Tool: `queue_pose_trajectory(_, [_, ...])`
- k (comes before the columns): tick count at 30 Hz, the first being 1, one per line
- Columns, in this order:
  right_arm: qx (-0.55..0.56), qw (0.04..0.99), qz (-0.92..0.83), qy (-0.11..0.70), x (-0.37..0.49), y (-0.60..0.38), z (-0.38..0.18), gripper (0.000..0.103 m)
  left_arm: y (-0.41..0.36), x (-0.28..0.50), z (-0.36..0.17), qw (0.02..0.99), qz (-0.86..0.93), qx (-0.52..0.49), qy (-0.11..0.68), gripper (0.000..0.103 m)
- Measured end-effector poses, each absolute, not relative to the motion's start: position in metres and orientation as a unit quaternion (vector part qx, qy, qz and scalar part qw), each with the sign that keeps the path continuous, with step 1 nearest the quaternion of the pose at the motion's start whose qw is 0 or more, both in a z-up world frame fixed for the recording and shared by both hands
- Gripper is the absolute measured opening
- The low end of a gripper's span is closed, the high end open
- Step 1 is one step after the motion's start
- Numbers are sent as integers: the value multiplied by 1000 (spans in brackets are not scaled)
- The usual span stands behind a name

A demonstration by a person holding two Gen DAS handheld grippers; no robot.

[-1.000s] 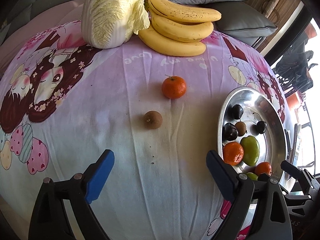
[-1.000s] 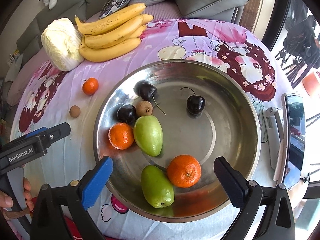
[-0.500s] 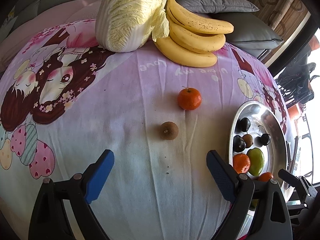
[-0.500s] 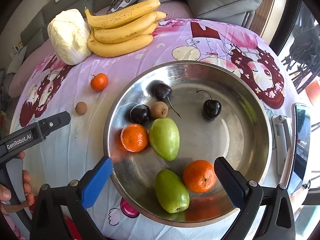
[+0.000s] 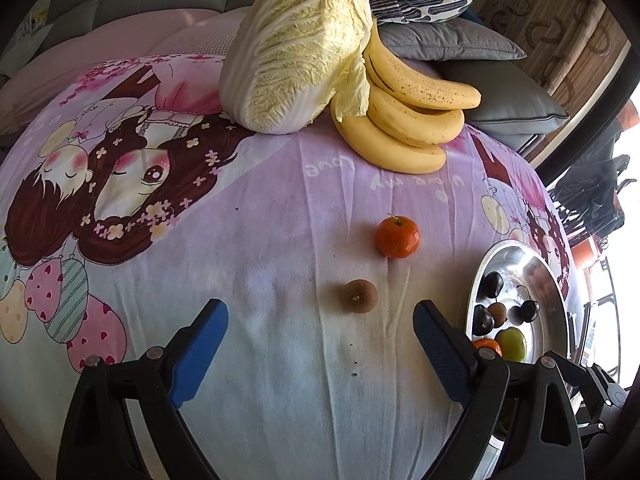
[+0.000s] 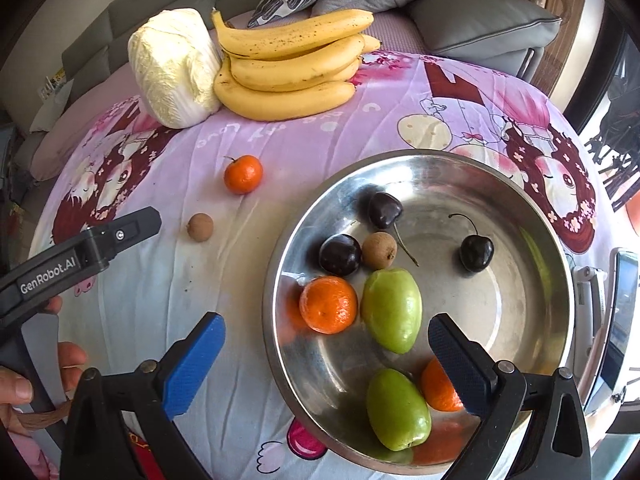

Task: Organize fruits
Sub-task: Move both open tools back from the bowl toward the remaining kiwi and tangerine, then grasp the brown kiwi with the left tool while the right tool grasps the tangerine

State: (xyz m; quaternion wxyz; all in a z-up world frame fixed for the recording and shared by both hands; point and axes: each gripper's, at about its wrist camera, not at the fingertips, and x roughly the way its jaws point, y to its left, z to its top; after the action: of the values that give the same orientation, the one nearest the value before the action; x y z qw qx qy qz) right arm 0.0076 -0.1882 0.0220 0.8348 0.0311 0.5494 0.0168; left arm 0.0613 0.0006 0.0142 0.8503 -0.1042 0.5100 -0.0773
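My left claw [image 5: 320, 344] hangs over the cartoon-printed cloth [image 5: 256, 264] with its blue pads wide apart and nothing between them; my right claw [image 6: 326, 360] is spread just as wide above the near rim of the steel bowl [image 6: 520, 184], also empty. Taking the bowl as my landmark: left of it, loose on the cloth, lie a small brown fruit [image 5: 358, 297] and, a little farther from me, a small orange [image 5: 397, 237]. Nothing stands between my left claw and the brown fruit, which sits just beyond the gap of the pads. Inside the bowl rest three dark cherries [image 6: 340, 255], another brown fruit [image 6: 379, 250], two oranges [image 6: 328, 304] and two green fruits [image 6: 392, 310]. Beyond the bowl, at the far edge of the cloth, a cabbage [image 5: 292, 52] leans against a bunch of bananas [image 5: 408, 116], with sofa cushions [image 5: 448, 40] behind. Right of the bowl lies a phone [image 6: 624, 320].
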Motion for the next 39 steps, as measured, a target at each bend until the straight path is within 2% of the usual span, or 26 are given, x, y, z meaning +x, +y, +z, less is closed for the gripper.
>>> queue_pose_trajectory(11, [16,831,37,555,22,-169,18,103,9,64,13,851,-79,-105,509,94])
queue_pose_trajectory(25, [18,840,53,540,46,-163,21,101,24,70,-3,825,-54,-138,546,94])
queue_pose_trajectory(27, [21,842,56,536,50,-165,23,92,20,69,-3,826,-58,-131,546,94])
queue_pose_trajectory(31, [31,844,64,531,59,-168,25,84,12,71,-5,825,-69,-122,547,93])
queue_pose_trajectory(33, [35,845,70,529,64,-168,25,77,6,72,-6,823,-77,-117,551,92])
queue_pose_trajectory(36, [40,845,79,527,71,-167,24,73,-3,74,-9,819,-87,-108,557,77])
queue_pose_trajectory(39, [44,844,83,528,77,-167,22,67,-12,78,-12,816,-90,-94,563,73])
